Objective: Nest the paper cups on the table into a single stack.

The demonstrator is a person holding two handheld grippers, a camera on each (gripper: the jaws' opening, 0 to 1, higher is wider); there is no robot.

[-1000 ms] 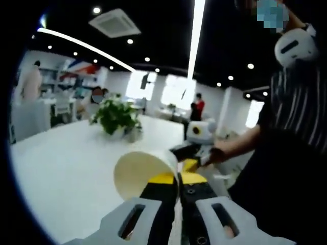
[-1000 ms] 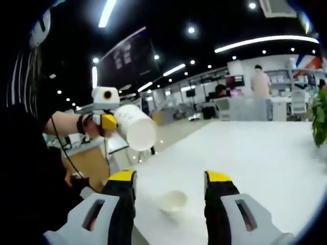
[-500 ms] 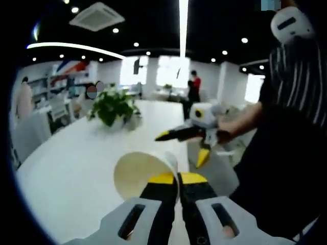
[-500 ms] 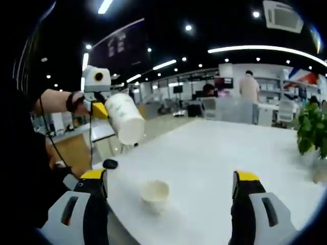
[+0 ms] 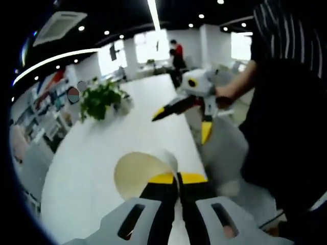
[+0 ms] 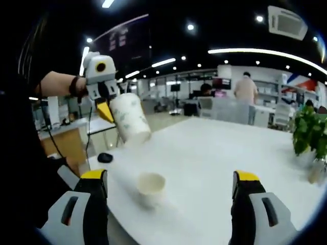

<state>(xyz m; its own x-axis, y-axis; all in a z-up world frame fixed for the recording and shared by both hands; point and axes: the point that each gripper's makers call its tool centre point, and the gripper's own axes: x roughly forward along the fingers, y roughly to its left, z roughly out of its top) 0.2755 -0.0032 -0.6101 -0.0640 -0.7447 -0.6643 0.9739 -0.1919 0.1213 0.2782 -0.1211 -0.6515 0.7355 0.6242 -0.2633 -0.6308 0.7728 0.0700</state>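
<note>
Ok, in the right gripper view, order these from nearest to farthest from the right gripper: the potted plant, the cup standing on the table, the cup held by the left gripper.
1. The standing cup, upright on the table, just ahead between the open jaws, left of centre.
2. The held cup, clamped by the left gripper, up and left, tilted over the table's near edge.
3. The potted plant, far right, across the table.

One cup [image 6: 149, 188] stands on the table [image 6: 214, 168] (potted plant [image 6: 308, 137] behind).

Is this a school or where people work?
Probably a big open office. There is a long white table with a potted plant on it, desks and people working far behind, and strip lights on a dark ceiling.
</note>
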